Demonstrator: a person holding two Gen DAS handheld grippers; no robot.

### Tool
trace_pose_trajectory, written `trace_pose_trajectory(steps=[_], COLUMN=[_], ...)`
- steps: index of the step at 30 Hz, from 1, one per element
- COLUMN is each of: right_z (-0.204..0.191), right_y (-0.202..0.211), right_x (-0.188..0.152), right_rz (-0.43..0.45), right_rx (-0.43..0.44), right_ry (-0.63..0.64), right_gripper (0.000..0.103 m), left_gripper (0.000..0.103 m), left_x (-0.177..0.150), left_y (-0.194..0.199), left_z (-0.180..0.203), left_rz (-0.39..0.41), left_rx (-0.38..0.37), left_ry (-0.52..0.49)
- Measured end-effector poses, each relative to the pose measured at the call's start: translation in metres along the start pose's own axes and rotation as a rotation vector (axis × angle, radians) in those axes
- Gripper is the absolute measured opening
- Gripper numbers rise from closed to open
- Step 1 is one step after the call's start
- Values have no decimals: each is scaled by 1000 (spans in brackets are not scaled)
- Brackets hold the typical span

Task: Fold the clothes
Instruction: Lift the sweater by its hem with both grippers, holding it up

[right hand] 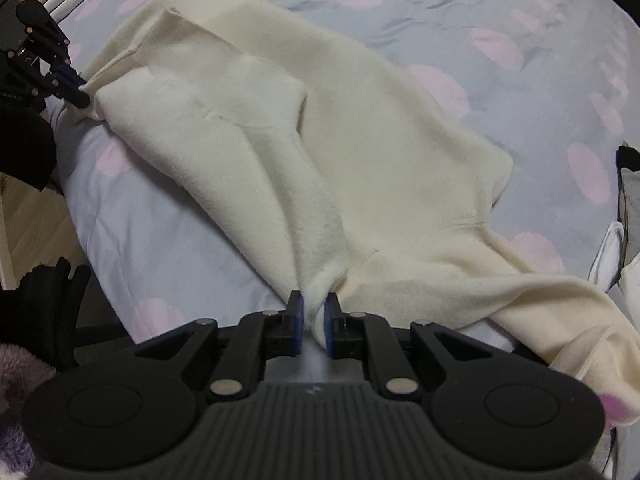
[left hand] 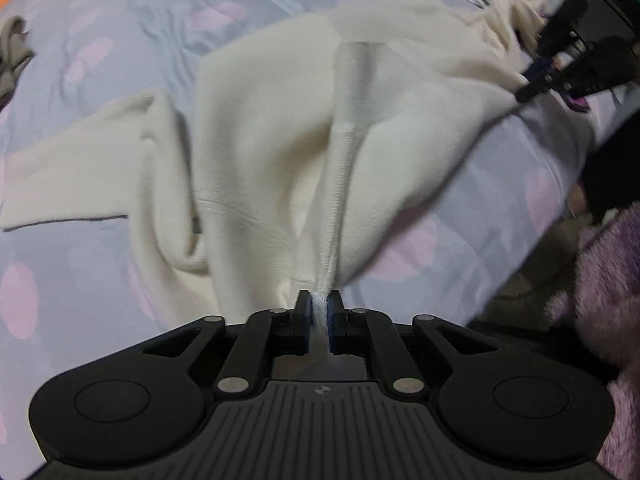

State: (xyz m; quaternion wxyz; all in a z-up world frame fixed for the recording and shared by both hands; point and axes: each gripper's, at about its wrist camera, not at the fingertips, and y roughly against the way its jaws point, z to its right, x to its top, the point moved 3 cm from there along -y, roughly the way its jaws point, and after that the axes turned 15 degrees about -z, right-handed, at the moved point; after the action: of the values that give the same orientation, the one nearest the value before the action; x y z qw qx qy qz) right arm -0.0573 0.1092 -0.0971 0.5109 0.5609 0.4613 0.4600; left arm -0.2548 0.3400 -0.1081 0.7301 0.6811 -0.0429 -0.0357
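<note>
Left gripper, nearest: pinching a bunched edge of the cream sweater between blue pads. Right gripper: likewise clamping a gathered fold of the same garment. Sweater: sagging between both grips and lying across the lilac, pink-spotted bedspread, near its edge. Sleeve: trailing off sideways, still unfolded. Long axis: running roughly from one grip toward the other. Risk, judged: thin bunched holds slipping under tension, or the loose sleeve dragging and creasing. Farthest: other clothes heaping at bed margins.
</note>
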Motion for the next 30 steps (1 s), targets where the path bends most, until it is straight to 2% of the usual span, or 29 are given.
trace_pose_trajectory(steps=[2,3,7,10,16,20,26,27,28,30], right_z=[-1,1,9,16,17,22,11,12,12,11], right_y=[-3,4,34,48,31,6,-10,-12,-13,-12], right_x=[-3,-3,-2,1,22,33,34,34,34,32], right_rz=[-19,3,107,170,152,117,92,82,71,68], right_rx=[8,12,32,41,5,47,94,100,108,119], right_ry=[15,12,-6,-40,20,45,124,128,132,141], right_gripper=[19,20,33,34,33,33,32,29,18,14], left_gripper=[16,18,20,20,23,23,22,22,21,15], left_x=[-3,-3,2,10,23,21,23,23,24,25], left_y=[9,14,30,32,10,-5,-9,-10,-11,-11], left_z=[2,3,2,2,13,8,1,1,0,0], left_rz=[41,66,154,166,109,69,66,63,60,55], left_rx=[2,4,6,10,50,53,28,28,28,25], left_ry=[-14,-14,9,5,-36,-5,15,13,14,20])
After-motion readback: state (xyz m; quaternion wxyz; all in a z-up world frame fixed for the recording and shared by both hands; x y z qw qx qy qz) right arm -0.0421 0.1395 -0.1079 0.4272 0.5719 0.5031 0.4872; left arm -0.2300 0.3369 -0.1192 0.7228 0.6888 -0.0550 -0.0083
